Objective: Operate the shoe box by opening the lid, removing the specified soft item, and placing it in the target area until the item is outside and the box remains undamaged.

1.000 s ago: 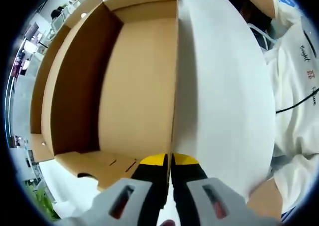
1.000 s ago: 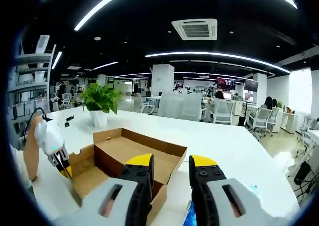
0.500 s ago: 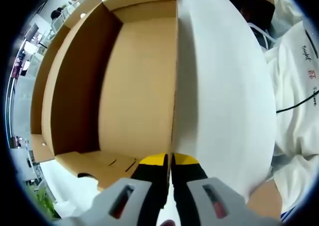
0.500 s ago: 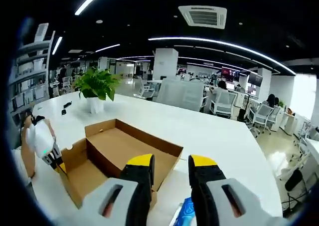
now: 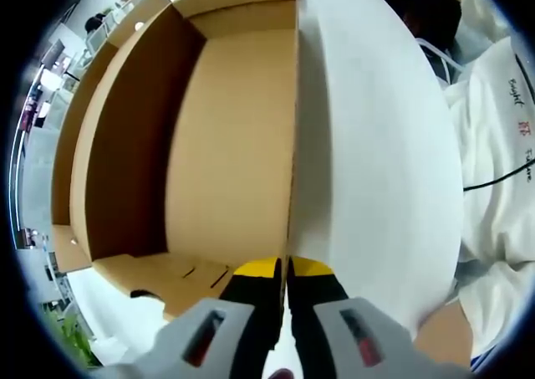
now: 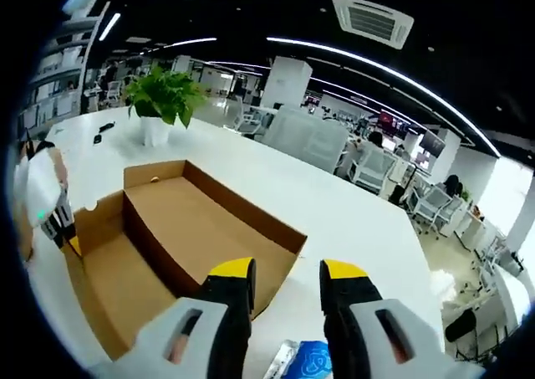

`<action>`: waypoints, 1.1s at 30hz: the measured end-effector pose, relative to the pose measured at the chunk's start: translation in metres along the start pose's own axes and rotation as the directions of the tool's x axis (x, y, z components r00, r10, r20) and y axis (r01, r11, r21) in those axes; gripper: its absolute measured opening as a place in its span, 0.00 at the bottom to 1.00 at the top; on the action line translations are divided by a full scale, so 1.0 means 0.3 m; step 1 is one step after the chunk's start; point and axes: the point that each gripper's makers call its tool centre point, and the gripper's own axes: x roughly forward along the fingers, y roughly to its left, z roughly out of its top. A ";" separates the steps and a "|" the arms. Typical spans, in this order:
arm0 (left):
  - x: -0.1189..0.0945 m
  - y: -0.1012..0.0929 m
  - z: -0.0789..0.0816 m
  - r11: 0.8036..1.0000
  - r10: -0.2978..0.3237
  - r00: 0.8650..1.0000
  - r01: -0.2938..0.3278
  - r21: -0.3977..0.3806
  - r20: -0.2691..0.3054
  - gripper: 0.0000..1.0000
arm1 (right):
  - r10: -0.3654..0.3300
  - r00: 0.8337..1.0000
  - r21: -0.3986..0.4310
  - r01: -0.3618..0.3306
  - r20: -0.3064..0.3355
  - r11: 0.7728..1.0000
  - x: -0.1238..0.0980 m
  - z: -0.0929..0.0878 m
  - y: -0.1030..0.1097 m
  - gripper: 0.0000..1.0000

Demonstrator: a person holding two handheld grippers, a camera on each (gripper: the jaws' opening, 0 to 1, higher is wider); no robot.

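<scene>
Two yellow-tipped fingers (image 5: 261,272) of the left gripper (image 5: 287,270) are pressed together on the thin edge of the brown cardboard lid (image 5: 230,136) of the shoe box, pinching it where the flap meets the white table (image 5: 376,145). In the right gripper view, that same left gripper (image 6: 60,224) sits at the near-left corner of the box, with the lid flap (image 6: 125,287) folded out flat beside the tray.

Moving outward, the right gripper (image 6: 286,272) hangs above the near long wall of the open brown cardboard shoe box (image 6: 192,228) with its fingers (image 6: 230,272) apart and nothing between them.

The lid-opening step looks done. The box tray shows only a bare cardboard floor; no soft item is visible inside it, though the inside of the near wall is hidden from this angle. A small blue-and-white packet (image 6: 309,361) lies on the table just outside the box, beside the right gripper's fingers; whether this is the specified soft item, I cannot tell.

If it is, the removal is effectively complete, and the next move calls for the right gripper to leave or carry the packet to the target area while the left gripper releases the lid gently, without creasing the cardboard.

Beyond the box, a green potted plant (image 6: 163,103) stands on the table.
</scene>
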 end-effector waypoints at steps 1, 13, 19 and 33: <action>0.000 0.000 0.000 1.000 0.000 1.000 0.000 0.000 0.000 0.03 | 0.011 1.000 0.023 -0.011 -0.006 1.000 0.012 -0.001 -0.003 0.31; 0.002 -0.004 0.000 1.000 -0.006 1.000 0.006 0.002 -0.007 0.02 | 0.000 0.998 0.035 0.002 -0.068 0.999 0.089 -0.019 -0.027 0.28; 0.004 -0.003 -0.001 1.000 -0.001 1.000 0.001 -0.003 -0.013 0.02 | 0.040 0.996 0.143 -0.029 -0.078 0.989 0.134 -0.027 -0.016 0.30; 0.004 -0.002 -0.003 1.000 0.002 1.000 -0.002 -0.004 -0.012 0.02 | 0.011 0.991 0.284 0.028 -0.135 0.958 0.210 -0.087 -0.067 0.30</action>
